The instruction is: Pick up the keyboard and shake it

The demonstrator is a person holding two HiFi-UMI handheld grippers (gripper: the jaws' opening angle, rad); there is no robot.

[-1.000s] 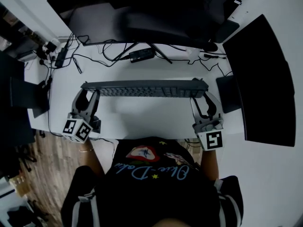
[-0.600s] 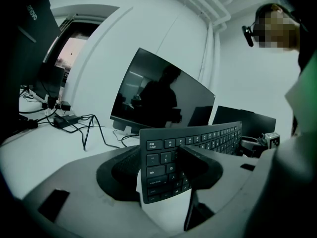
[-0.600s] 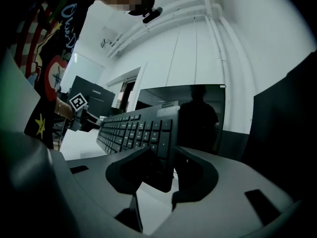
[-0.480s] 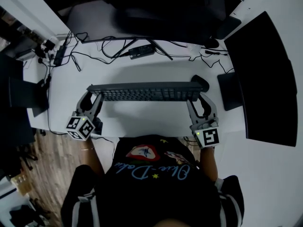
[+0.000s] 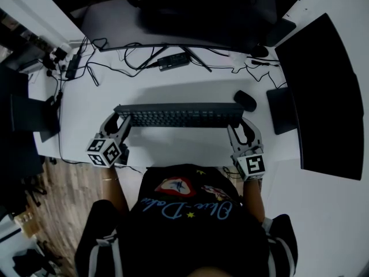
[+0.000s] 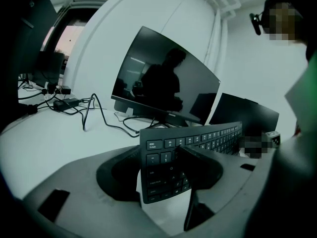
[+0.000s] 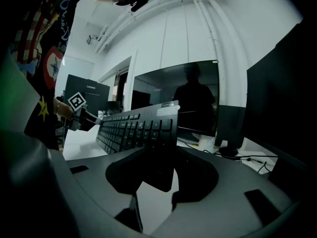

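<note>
The keyboard (image 5: 181, 115) is hanging off the desk (image 5: 173, 149), long axis running L-R btwn both hands. The left gripper (image 5: 119, 122) is clamping its left end and the right gripper (image 5: 242, 128) its right end, keys tilting toward the person.

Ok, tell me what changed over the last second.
The keyboard, clamped at its ends by the left gripper and right gripper, has come down toward the desk, and both grippers sank with it. The mouse behind its right end now shows fully. Unchanged: both grips, the monitors, the cables.
</note>
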